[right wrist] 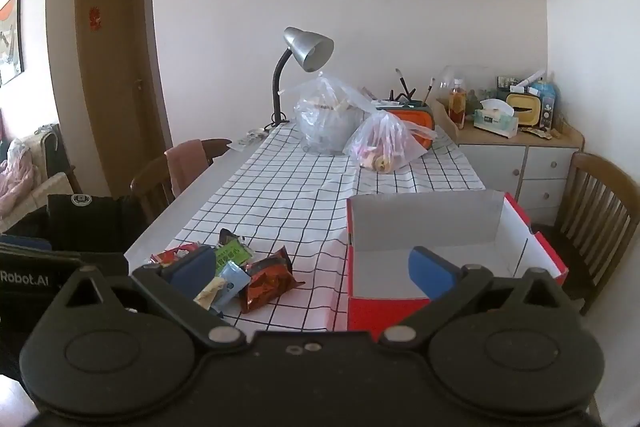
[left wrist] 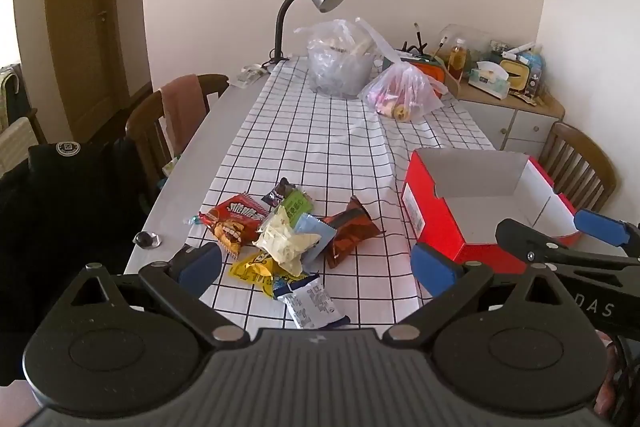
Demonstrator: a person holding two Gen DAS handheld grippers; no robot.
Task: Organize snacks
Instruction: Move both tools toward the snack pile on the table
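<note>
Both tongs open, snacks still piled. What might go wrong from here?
1. The snack pile overlaps, so the left tongs may pinch two packets or drag neighbours.
2. The blue-white packet lies near the table edge and could be knocked off.
3. The right tongs hover by the red box; its wall could be bumped.

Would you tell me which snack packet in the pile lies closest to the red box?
The dark reddish-brown foil packet: it lies at the pile's right edge, apart from the others, nearest the red box.

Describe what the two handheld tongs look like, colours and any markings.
Both tongs, left and right, are matte black: two round pivot discs, triangular cut-out linkages, silver rivets and blue rectangular finger pads. The right tongs' side, seen from the left wrist, bears pale lettering.
</note>
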